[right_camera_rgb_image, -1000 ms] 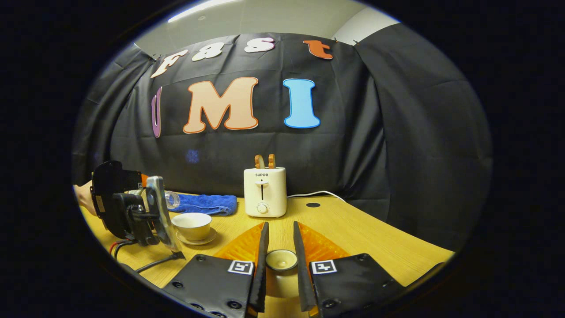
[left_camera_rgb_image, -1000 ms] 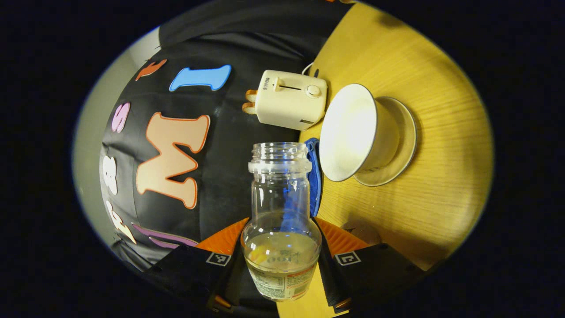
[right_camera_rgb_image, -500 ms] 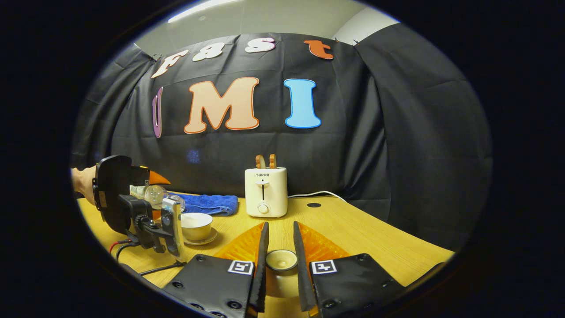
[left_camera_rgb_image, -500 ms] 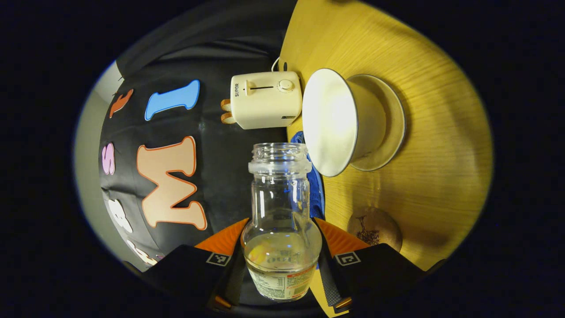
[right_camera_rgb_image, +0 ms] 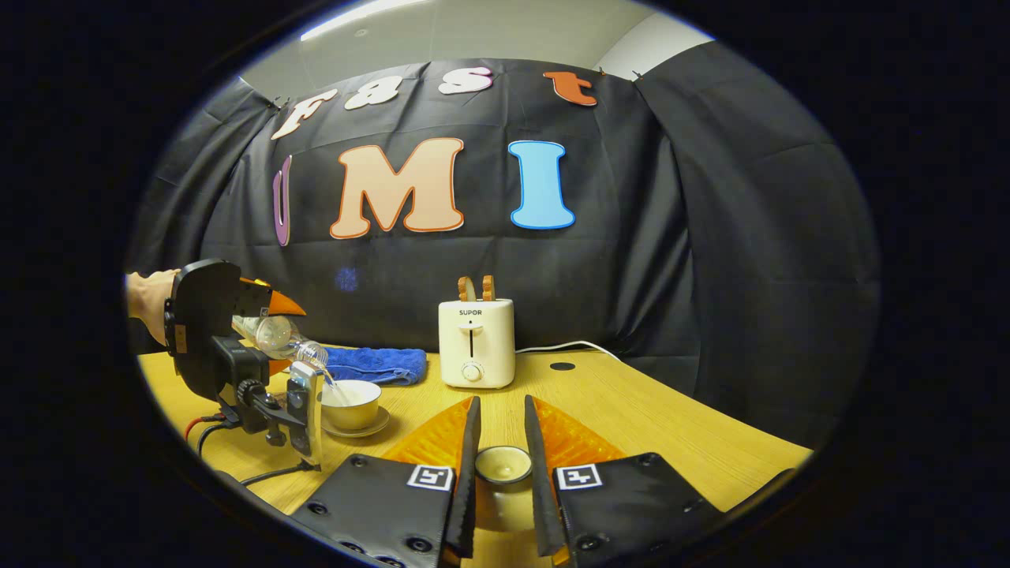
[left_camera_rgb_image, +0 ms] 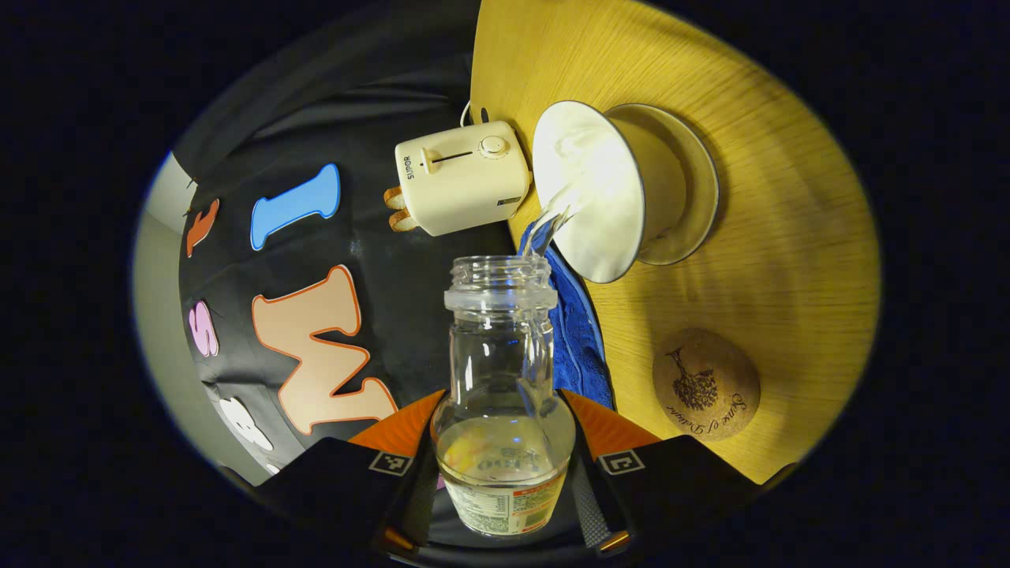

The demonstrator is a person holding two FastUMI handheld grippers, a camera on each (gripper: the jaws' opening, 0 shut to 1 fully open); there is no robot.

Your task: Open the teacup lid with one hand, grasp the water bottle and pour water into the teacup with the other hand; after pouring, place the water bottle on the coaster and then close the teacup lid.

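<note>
My left gripper [left_camera_rgb_image: 503,442] is shut on a clear water bottle [left_camera_rgb_image: 503,379], tilted with its open mouth toward the white teacup [left_camera_rgb_image: 600,185] on its saucer [left_camera_rgb_image: 698,197]. A thin stream of water [left_camera_rgb_image: 548,221] runs from the bottle mouth into the cup. The round cork coaster [left_camera_rgb_image: 705,384] lies on the table beside the cup. In the right gripper view, my right gripper [right_camera_rgb_image: 500,465] is shut on the teacup lid [right_camera_rgb_image: 503,464], held off to the right of the teacup [right_camera_rgb_image: 351,403]. There the left gripper [right_camera_rgb_image: 268,315] and tilted bottle [right_camera_rgb_image: 278,337] hang over the cup.
A cream toaster [right_camera_rgb_image: 475,343] stands at the back of the wooden table [right_camera_rgb_image: 647,426] with its cord trailing right. A folded blue towel [right_camera_rgb_image: 371,364] lies behind the cup. A hand [right_camera_rgb_image: 146,296] holds the left gripper, with cables below it.
The left gripper has tipped the bottle further toward the cup, and water now streams out of it into the cup. The right gripper and lid have stayed still.
</note>
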